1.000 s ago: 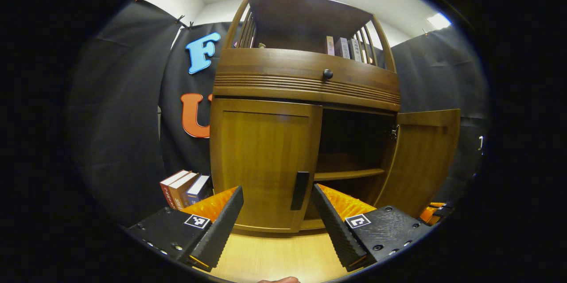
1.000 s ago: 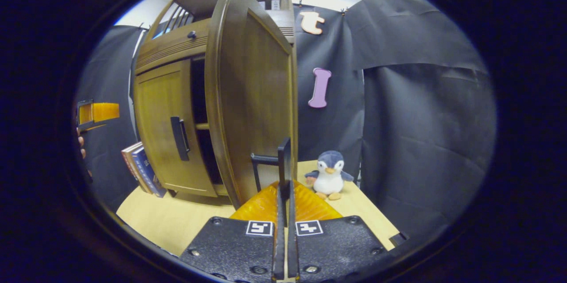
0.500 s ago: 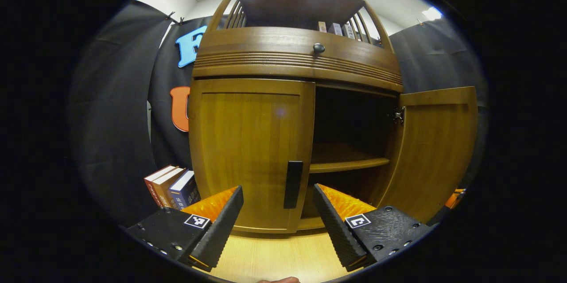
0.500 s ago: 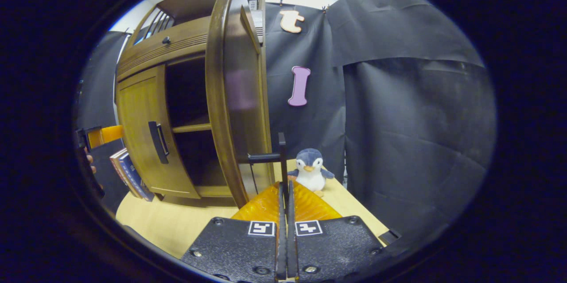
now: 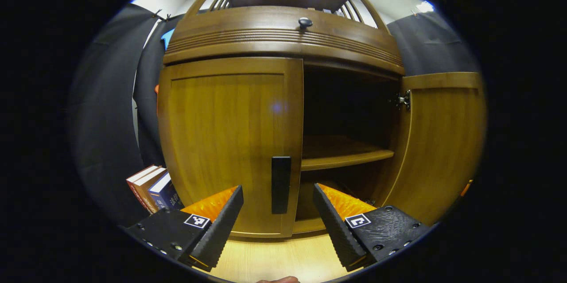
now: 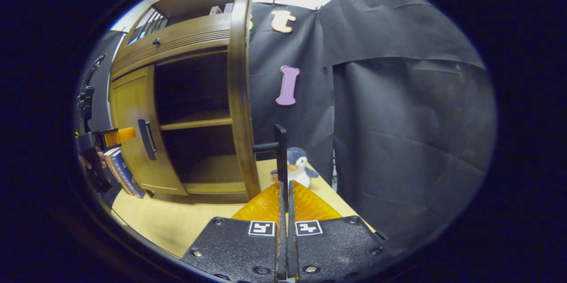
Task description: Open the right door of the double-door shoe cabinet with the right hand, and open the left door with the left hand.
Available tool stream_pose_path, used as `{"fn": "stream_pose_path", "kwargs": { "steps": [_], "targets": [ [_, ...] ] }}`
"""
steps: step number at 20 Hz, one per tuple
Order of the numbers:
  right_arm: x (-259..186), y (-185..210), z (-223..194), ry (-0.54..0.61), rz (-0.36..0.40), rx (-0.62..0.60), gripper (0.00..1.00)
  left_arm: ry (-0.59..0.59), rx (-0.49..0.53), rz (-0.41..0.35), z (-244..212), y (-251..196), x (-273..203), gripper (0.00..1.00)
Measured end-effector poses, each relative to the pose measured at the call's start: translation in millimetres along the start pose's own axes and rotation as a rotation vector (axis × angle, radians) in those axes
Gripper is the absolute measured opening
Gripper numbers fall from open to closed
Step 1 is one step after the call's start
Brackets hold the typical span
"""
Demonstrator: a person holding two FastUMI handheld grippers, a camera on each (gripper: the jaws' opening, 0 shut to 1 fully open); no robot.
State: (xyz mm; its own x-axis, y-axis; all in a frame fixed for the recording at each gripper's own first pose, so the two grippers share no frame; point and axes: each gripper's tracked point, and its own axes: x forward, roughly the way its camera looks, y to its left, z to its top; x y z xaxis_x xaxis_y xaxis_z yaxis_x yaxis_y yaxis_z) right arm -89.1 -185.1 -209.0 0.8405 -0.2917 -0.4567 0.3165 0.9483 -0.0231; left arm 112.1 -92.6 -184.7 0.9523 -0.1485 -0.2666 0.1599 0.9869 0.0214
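Note:
The wooden shoe cabinet (image 5: 283, 37) fills the left gripper view. Its left door (image 5: 226, 141) is closed, with a black vertical handle (image 5: 281, 176) at its right edge. My left gripper (image 5: 278, 192) is open, a finger on either side of that handle's lower end and still short of it. The right door (image 5: 443, 141) stands swung wide open, showing a shelf (image 5: 345, 157). In the right gripper view the right door (image 6: 241, 97) is seen edge-on, and my right gripper (image 6: 284, 188) is shut on its black handle (image 6: 280, 150). The left gripper (image 6: 106, 139) appears far left by the left door (image 6: 130, 132).
Several books (image 5: 150, 185) lean against the cabinet's left side on the light wooden table (image 5: 274, 258). A plush penguin (image 6: 297, 170) sits on the table behind the open right door. Black cloth (image 6: 412, 132) walls the booth.
The right door has swung further out with my right gripper on its handle. My left gripper has come closer to the left door, and the handle now sits between its fingers.

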Motion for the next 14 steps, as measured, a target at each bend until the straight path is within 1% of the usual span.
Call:
{"fn": "stream_pose_path", "kwargs": {
  "steps": [3, 4, 5, 9, 13, 14],
  "targets": [
    [-5, -19, 8, -0.01, -0.02, 0.046, 0.04, 0.002, 0.012, -0.005, -2, -4, 14, 0.95],
    [-7, -25, 10, -0.017, -0.028, 0.048, 0.02, -0.001, 0.018, -0.002, 0, -5, 18, 1.0],
    [-10, -29, 13, -0.024, -0.036, 0.046, 0.04, -0.005, 0.021, 0.004, 0, -6, 23, 0.95],
    [-15, -40, 20, -0.053, -0.088, 0.06, 0.04, 0.006, 0.024, 0.032, -5, 3, 46, 0.95],
    [-23, -54, 24, -0.069, -0.13, 0.079, 0.04, 0.012, 0.033, 0.034, -11, 8, 68, 0.95],
    [-26, -56, 25, -0.072, -0.137, 0.079, 0.04, 0.012, 0.034, 0.034, -12, 10, 73, 0.85]
  ]
}}
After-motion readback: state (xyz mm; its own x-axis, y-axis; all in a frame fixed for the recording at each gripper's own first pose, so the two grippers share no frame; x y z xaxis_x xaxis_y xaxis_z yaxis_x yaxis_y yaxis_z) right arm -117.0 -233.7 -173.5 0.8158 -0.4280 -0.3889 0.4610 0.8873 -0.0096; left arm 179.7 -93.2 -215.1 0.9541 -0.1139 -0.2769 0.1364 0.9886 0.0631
